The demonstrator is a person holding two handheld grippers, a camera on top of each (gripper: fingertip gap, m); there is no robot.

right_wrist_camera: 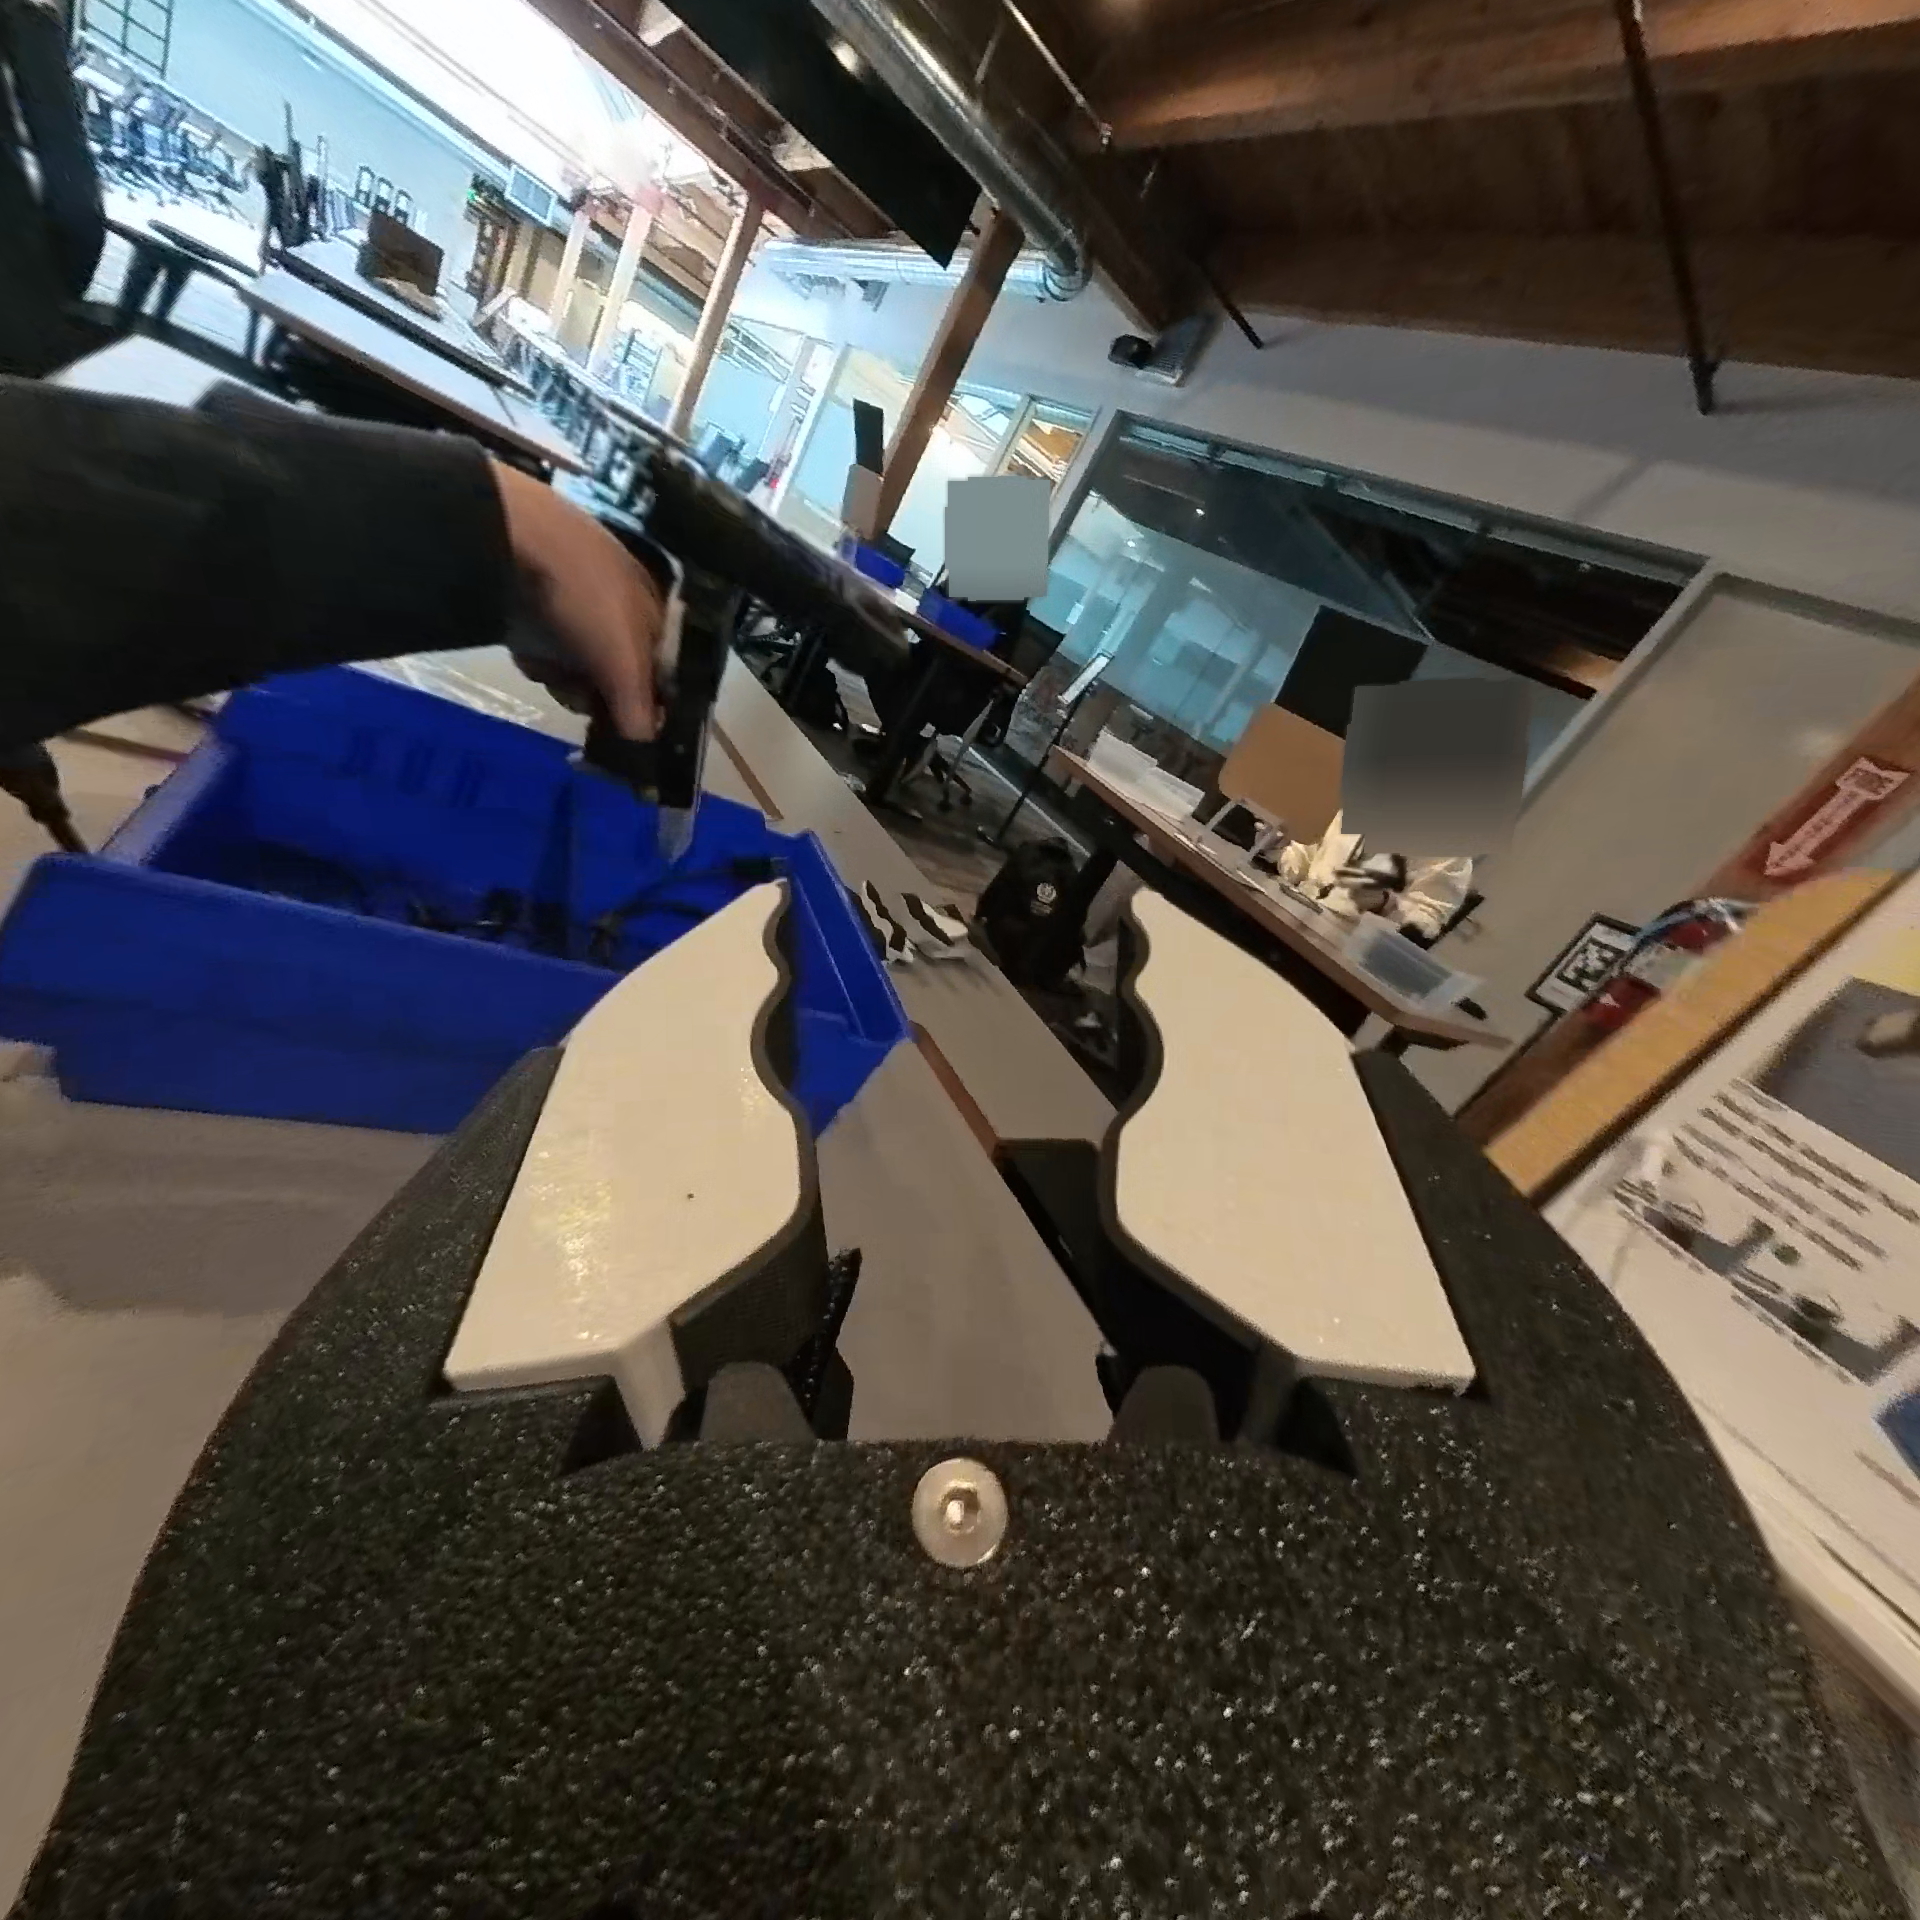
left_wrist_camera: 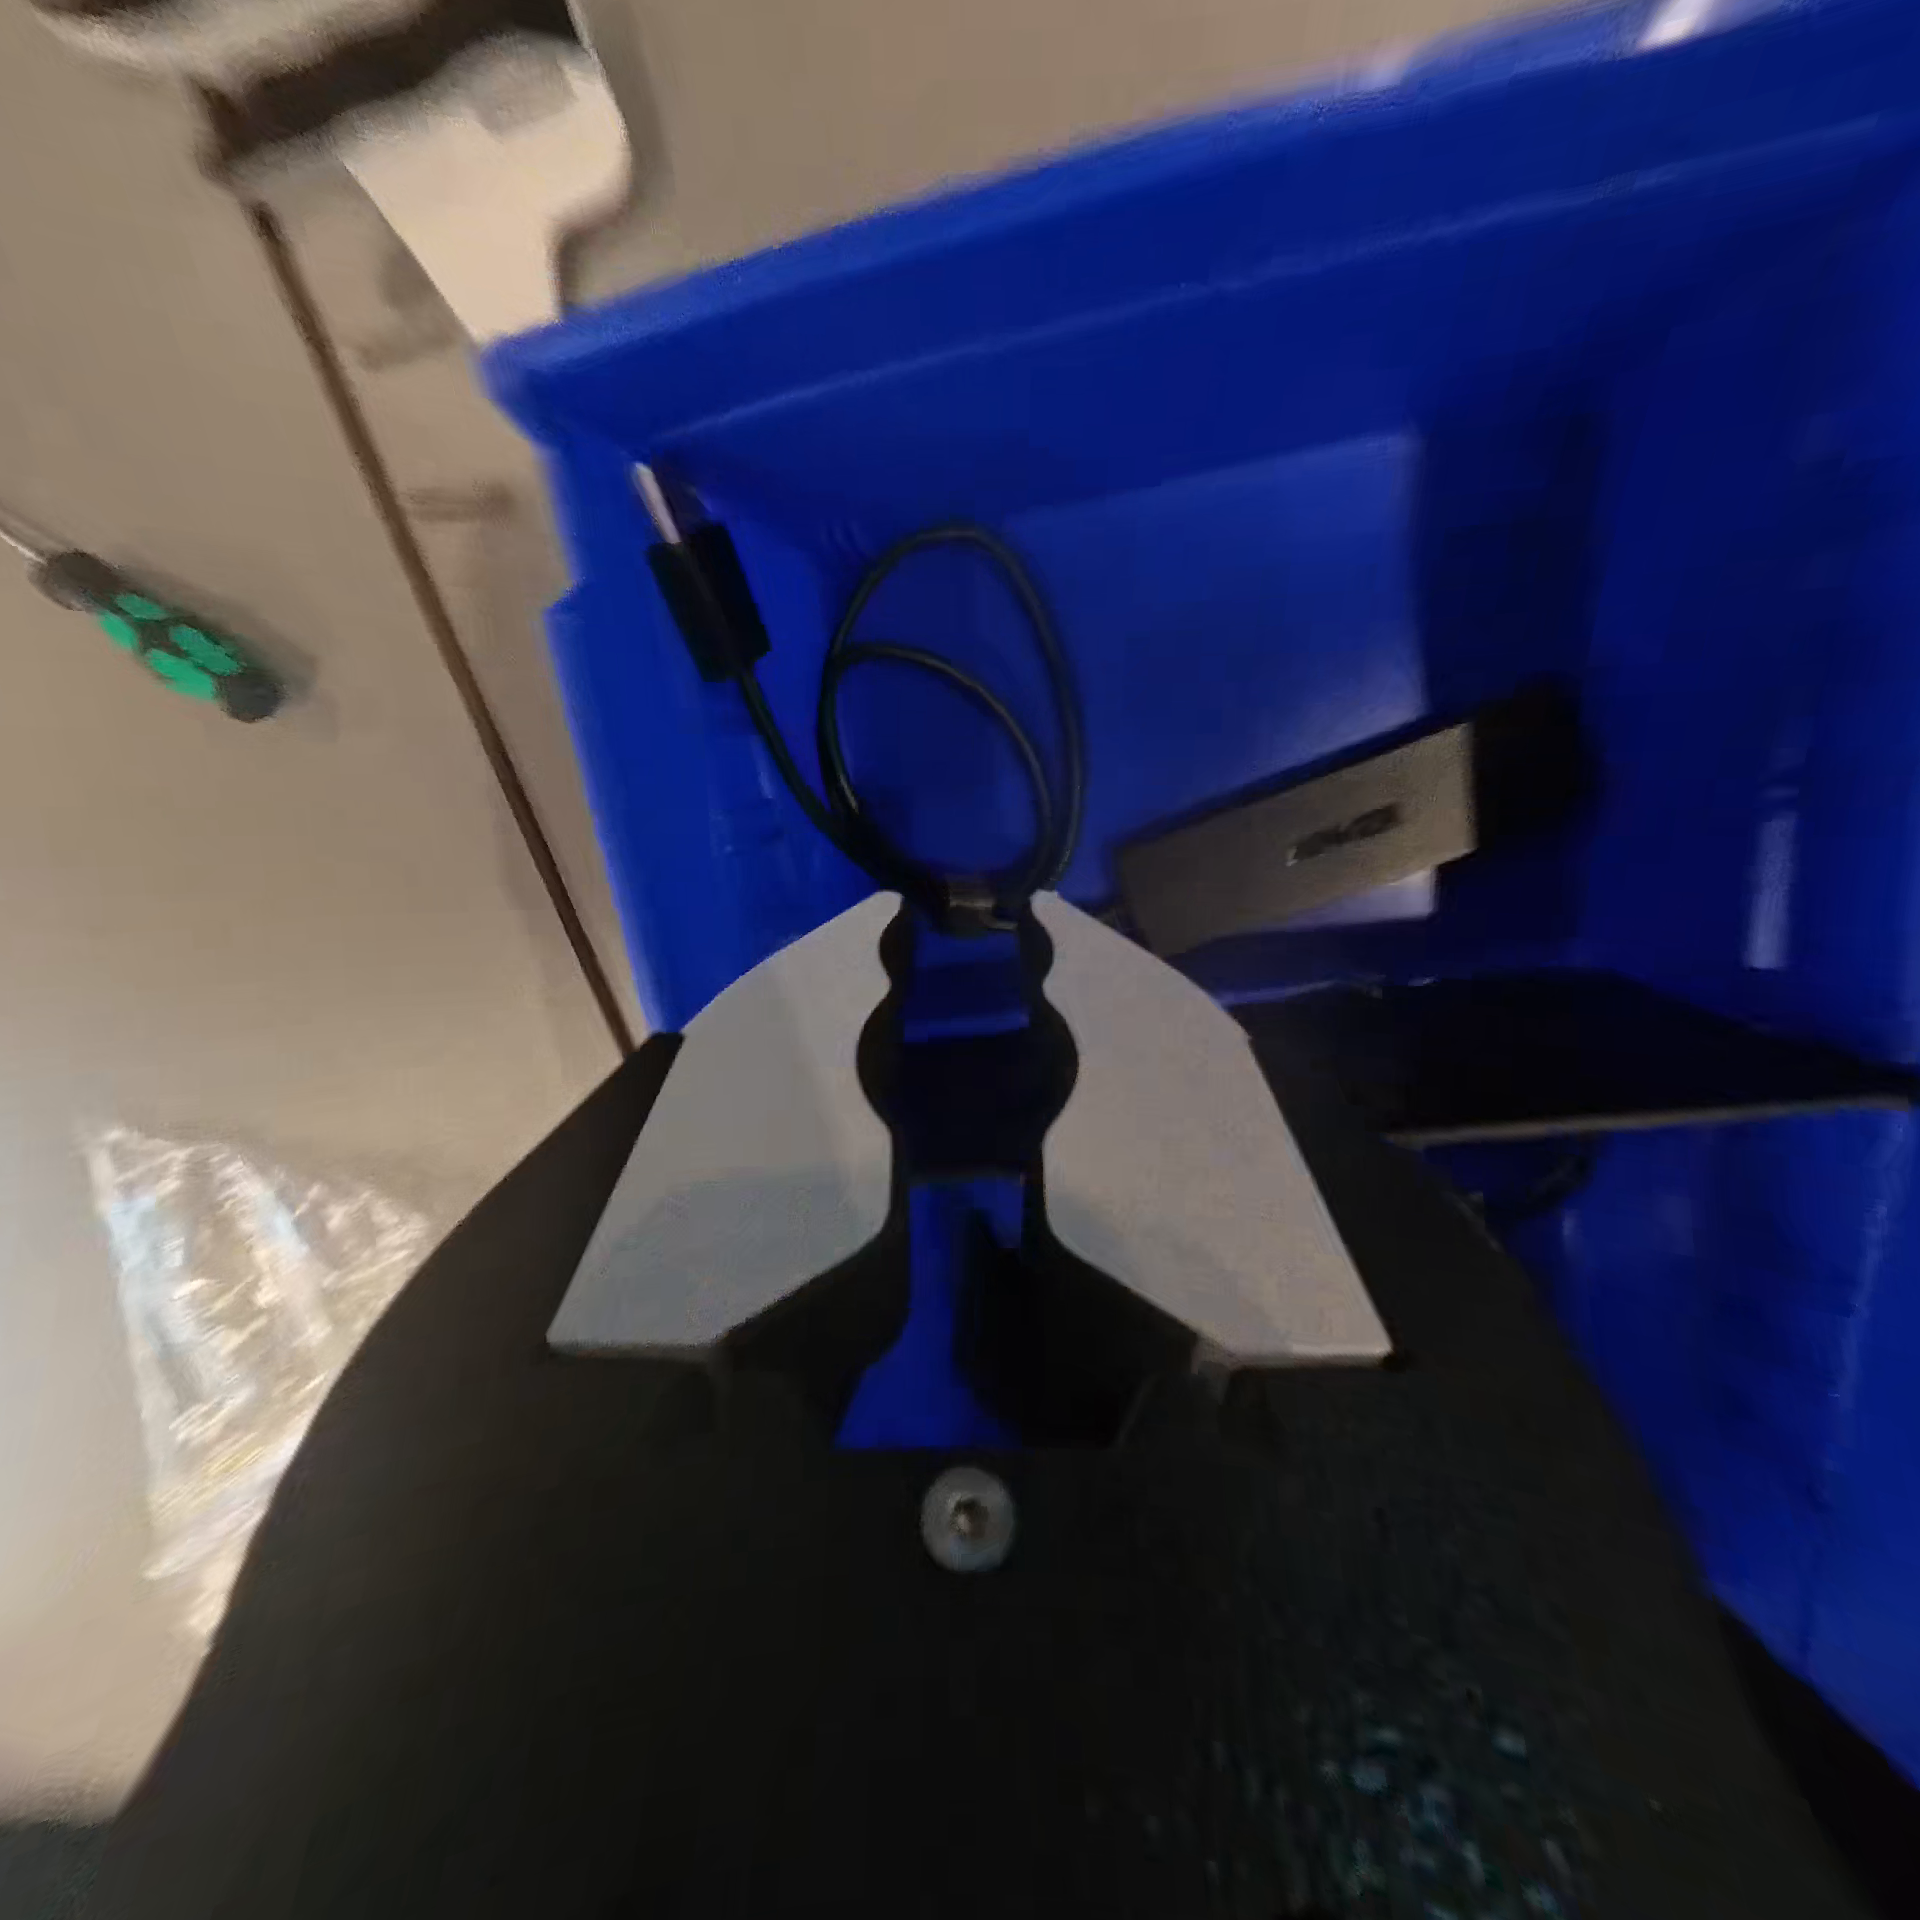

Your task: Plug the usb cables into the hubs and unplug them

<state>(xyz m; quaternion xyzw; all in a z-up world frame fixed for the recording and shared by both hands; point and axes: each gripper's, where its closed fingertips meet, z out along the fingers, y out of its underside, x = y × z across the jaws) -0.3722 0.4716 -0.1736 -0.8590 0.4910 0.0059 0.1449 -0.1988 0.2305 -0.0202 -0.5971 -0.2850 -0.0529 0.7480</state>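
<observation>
Right now my left gripper reaches into the blue bin, its jaws clenched on the thin black USB cable at the tips. I pinch it at the bundled middle, I judge, so the loops and the plug hang free against the bin's left inner wall. A grey hub leans in the bin's right corner, apart from the cable and not yet plugged. My right gripper waits with jaws released and nothing between them, held clear above the tabletop near the bin's corner, probably to stay out of the way. From there I see a hand holding the left tool over the bin. A green-handled screwdriver lies on the pale tabletop beside crinkled clear plastic. Beyond is an open workshop with long desks and timber beams.
</observation>
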